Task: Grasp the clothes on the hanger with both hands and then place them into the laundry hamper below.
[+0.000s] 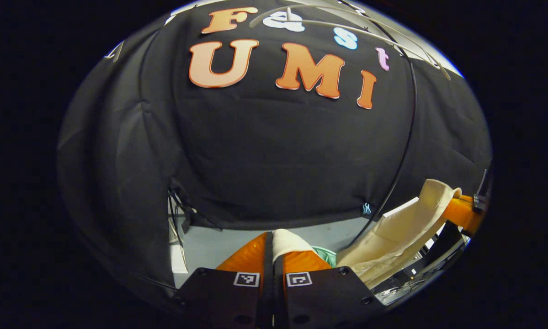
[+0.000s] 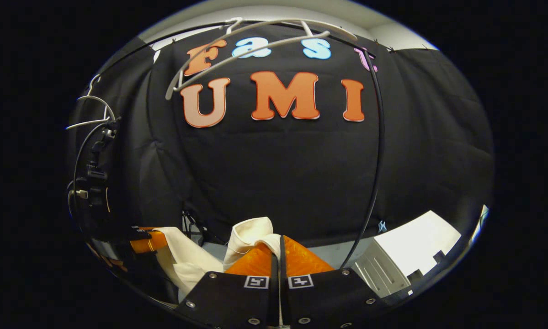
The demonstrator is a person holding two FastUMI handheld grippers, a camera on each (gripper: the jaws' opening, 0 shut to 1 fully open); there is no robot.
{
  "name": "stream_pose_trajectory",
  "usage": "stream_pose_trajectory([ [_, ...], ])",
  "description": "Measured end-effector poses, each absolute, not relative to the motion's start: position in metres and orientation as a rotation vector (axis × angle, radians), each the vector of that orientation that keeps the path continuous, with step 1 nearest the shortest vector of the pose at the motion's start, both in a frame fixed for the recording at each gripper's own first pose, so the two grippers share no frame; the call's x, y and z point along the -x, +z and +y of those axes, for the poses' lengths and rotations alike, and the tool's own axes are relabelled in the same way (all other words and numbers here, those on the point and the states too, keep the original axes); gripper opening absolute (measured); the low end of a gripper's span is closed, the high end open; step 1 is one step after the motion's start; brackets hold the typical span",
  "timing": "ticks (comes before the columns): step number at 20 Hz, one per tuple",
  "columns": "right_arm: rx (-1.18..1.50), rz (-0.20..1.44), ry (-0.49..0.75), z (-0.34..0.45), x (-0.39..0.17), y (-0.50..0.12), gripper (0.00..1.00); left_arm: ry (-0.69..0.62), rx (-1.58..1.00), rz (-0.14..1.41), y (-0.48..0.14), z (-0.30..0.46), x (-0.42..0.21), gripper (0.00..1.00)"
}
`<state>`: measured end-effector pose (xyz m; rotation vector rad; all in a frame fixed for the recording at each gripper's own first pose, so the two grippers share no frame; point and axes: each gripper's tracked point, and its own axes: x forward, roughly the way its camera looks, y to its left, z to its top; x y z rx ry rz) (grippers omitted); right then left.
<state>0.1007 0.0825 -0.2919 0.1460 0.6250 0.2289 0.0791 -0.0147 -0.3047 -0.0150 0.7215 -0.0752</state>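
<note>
A cream garment hangs stretched between both grippers, low in front of the black wall. In the left gripper view, my left gripper is shut on one edge of it, a fold of cloth poking up between the fingertips. The cloth runs right to the right gripper. In the right gripper view, my right gripper is shut on another bunch of the cream garment. From there the cloth sags left to the left gripper. Bare white hangers sit on the rail overhead.
A white container with a slatted side stands low on the right in the right gripper view. Something pale green lies just beyond my left fingers. Cables and plugs hang at the left. A black cord runs down the wall.
</note>
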Motion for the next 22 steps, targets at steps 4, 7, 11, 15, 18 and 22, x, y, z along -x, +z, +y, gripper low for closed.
stream_pose_trajectory([
  [4,-0.197,0.79,0.166,0.079,-0.072,-0.355,0.01,-0.078,-0.061,0.796,-0.341,-0.012,-0.06,0.08],
  [7,-0.203,0.873,0.153,0.082,-0.058,-0.381,0.05,-0.091,-0.047,0.857,-0.359,-0.018,-0.047,0.1],
  [11,-0.205,0.902,0.157,0.083,-0.055,-0.387,0.24,-0.088,-0.038,0.912,-0.371,-0.018,-0.04,0.22],
  [15,-0.179,0.912,0.181,0.089,-0.052,-0.388,0.7,-0.07,-0.042,0.974,-0.388,-0.015,-0.031,0.81],
  [18,-0.168,0.924,0.175,0.089,-0.051,-0.391,0.87,-0.06,-0.048,0.962,-0.38,-0.01,-0.034,0.98],
  [22,-0.176,0.948,0.16,0.087,-0.044,-0.395,0.92,-0.06,-0.059,0.942,-0.373,-0.003,-0.033,0.98],
])
